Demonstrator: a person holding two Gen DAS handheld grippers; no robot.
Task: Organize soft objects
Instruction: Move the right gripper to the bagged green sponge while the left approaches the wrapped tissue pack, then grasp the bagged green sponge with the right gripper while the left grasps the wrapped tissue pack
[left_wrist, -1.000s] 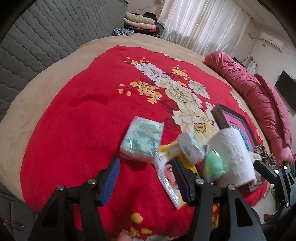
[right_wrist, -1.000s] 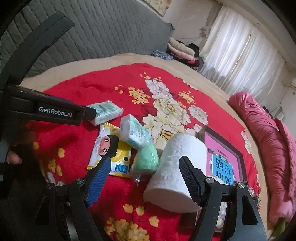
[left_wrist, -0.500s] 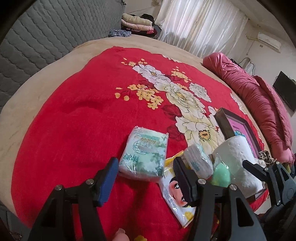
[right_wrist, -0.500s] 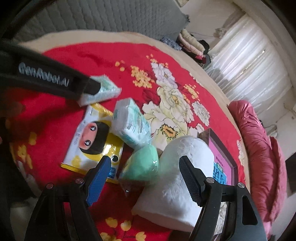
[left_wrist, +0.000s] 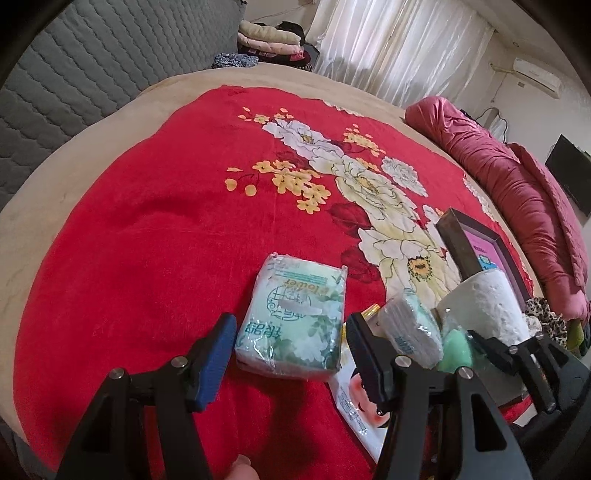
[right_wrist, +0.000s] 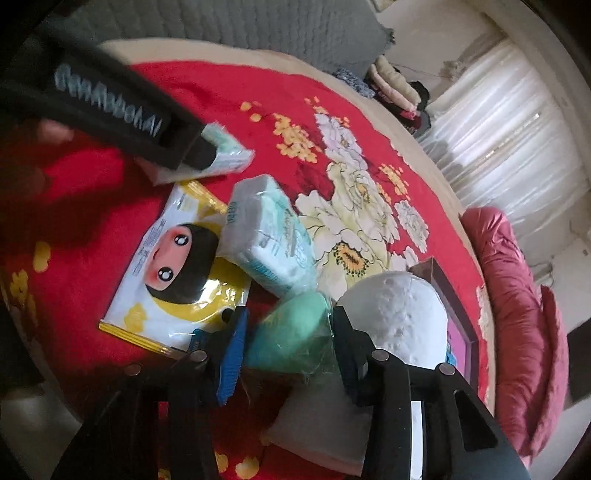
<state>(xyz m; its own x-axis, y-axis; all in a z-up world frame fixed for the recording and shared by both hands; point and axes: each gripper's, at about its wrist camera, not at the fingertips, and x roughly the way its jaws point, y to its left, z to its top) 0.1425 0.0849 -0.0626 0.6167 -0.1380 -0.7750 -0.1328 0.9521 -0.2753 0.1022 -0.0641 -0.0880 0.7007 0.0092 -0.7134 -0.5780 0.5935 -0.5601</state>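
Observation:
On the red flowered blanket lies a green-and-white tissue pack. My left gripper is open, with the near end of the pack between its fingertips and small gaps at the pads. In the right wrist view a mint-green soft sponge in clear wrap sits between the fingers of my right gripper. Its jaws are closing and both pads touch the sponge. A white toilet roll, a small pale-blue tissue pack and a yellow wipes pack with a cartoon face crowd around it.
A dark-framed pink box stands behind the toilet roll. A rolled pink quilt runs along the bed's right side. A grey quilted headboard and folded clothes are at the far end.
My right gripper sank onto the green sponge, rolled, and narrowed its jaws around it. My left gripper crept down and forward until the tissue pack lay between its fingertips.

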